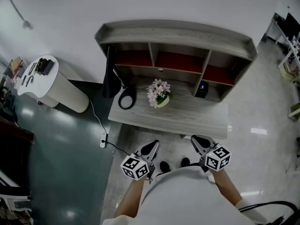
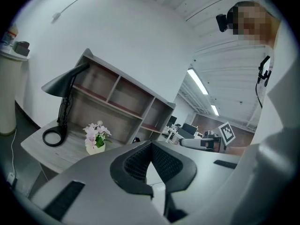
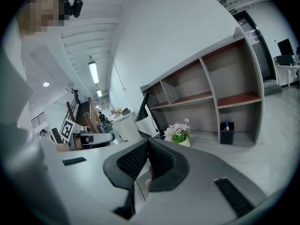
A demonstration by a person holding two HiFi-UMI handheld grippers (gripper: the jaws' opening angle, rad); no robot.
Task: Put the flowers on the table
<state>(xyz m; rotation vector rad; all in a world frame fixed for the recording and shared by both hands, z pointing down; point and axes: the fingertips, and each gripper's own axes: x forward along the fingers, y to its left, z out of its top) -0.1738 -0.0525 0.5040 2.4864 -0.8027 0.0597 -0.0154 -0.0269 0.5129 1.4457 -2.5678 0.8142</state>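
Both grippers held low, close to the person's body, in front of the desk (image 1: 187, 121). Left gripper (image 1: 153, 145): jaws clenched tip to tip, nothing between them. Right gripper (image 1: 196, 139): same, jaws pressed together and empty. Both well apart from the flowers (image 1: 158, 93). Pink and white flowers in a small white pot, upright on the desk top, mid-left. Black desk lamp (image 1: 125, 97) just left of them, ring base on the desk. Black pen holder (image 1: 201, 89) to the right, near the shelf unit (image 1: 178, 32) at the back. White round stand (image 1: 49, 81) far left.
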